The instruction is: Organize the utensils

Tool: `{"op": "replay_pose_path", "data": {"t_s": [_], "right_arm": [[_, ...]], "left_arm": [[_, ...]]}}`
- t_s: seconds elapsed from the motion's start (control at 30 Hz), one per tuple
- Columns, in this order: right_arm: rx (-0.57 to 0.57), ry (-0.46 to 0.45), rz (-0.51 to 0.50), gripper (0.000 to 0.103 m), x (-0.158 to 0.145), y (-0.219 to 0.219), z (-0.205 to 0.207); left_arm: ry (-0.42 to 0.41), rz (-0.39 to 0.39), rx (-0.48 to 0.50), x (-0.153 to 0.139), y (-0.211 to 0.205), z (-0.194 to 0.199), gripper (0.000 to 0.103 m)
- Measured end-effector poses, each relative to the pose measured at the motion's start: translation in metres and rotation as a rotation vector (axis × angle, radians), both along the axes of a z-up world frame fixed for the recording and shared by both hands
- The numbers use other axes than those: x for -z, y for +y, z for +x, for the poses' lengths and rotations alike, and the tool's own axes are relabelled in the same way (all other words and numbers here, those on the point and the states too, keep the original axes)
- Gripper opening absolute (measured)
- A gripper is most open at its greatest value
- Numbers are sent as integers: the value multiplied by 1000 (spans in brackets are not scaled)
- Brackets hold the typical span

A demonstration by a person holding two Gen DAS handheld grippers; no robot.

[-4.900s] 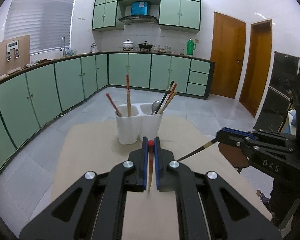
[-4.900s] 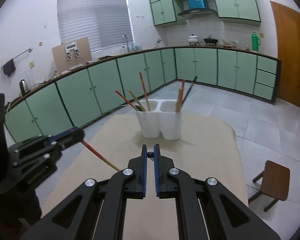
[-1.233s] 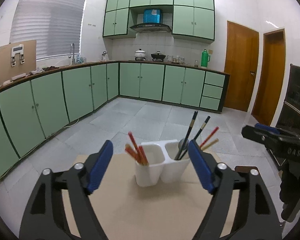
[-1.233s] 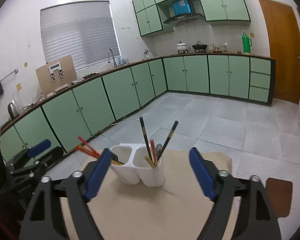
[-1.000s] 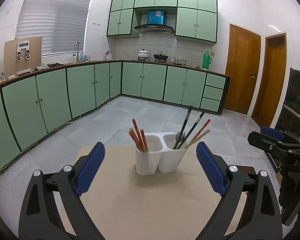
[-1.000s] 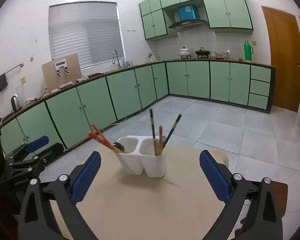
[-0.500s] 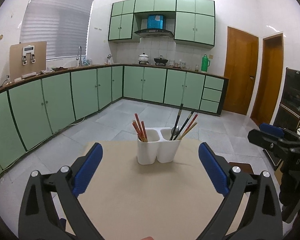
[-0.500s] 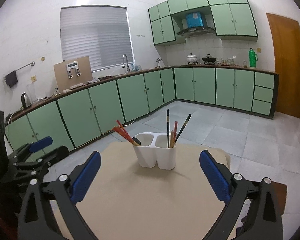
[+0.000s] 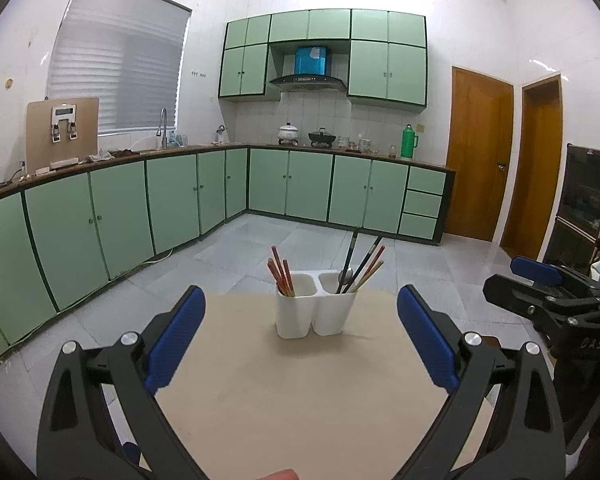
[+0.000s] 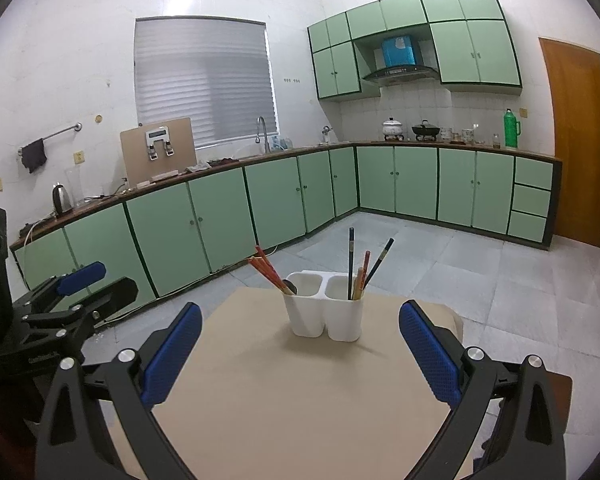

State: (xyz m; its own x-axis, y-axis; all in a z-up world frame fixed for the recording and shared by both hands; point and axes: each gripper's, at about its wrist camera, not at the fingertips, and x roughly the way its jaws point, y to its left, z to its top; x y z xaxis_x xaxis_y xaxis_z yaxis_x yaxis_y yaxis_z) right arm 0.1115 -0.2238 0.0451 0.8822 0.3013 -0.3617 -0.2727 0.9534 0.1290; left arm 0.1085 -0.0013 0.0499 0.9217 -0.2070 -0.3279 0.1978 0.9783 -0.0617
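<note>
A white two-compartment utensil holder [image 9: 315,311] stands on the beige table [image 9: 300,400]; it also shows in the right wrist view [image 10: 327,308]. Red chopsticks [image 9: 280,270] stand in its left cup. Dark and light chopsticks [image 9: 362,266] and a spoon stand in its right cup. My left gripper [image 9: 300,336] is open and empty, well back from the holder. My right gripper [image 10: 300,340] is open and empty, also well back. Each gripper shows at the edge of the other's view, the right one [image 9: 540,292] and the left one [image 10: 72,292].
Green kitchen cabinets [image 9: 140,208] line the far walls beyond a tiled floor. A brown stool [image 10: 556,384] stands by the table's right edge. Two wooden doors [image 9: 476,160] are at the right.
Both grippers held chopsticks earlier; those are now in the holder. Both grippers have opened wide and drawn back and upward from the holder over the last second.
</note>
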Motion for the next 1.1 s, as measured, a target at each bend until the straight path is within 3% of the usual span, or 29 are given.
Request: {"op": "replay_pose_path", "data": {"t_s": [1.1], "right_arm": [[-3,-32,-5,97,-10,4,-12]], "left_arm": [[-57,12,-6,-12,2,-22,94]]}}
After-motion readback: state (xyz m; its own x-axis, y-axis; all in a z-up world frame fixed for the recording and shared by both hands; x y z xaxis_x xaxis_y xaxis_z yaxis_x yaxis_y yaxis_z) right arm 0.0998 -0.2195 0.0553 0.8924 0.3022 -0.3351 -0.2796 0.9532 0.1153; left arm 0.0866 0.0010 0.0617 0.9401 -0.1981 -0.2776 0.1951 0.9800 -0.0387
